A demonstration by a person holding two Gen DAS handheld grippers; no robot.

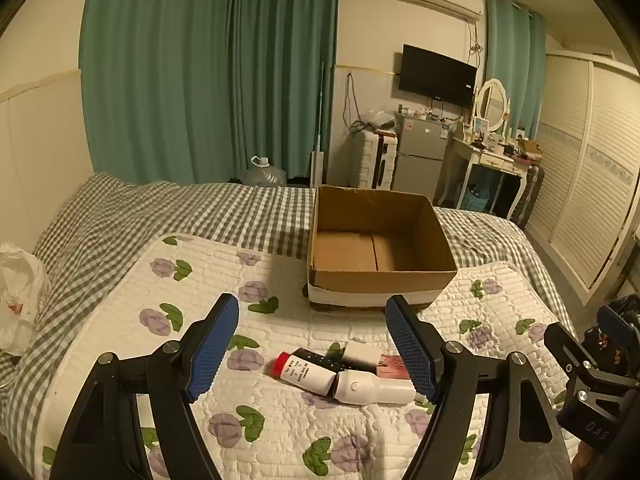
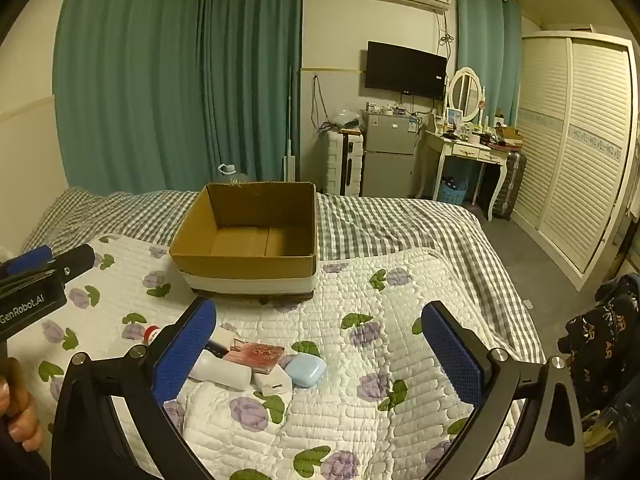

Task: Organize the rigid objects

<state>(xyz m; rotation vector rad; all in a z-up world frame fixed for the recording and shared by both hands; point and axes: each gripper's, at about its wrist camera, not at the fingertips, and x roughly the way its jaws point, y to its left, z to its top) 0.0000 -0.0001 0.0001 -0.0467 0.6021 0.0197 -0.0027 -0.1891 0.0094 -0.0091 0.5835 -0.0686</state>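
Ahead, box [image 1: 380,276] rim unobstructed; both tools [image 1: 312,344] [image 2: 316,354] agape.

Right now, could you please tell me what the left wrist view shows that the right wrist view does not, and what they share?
Only the left wrist view shows the crumpled white plastic bag and the black remote control.

Only the right wrist view shows the pale blue rounded case and the small white charger block.

Both show the open brown cardboard box, empty, the white bottle with the red cap and the pink patterned card.
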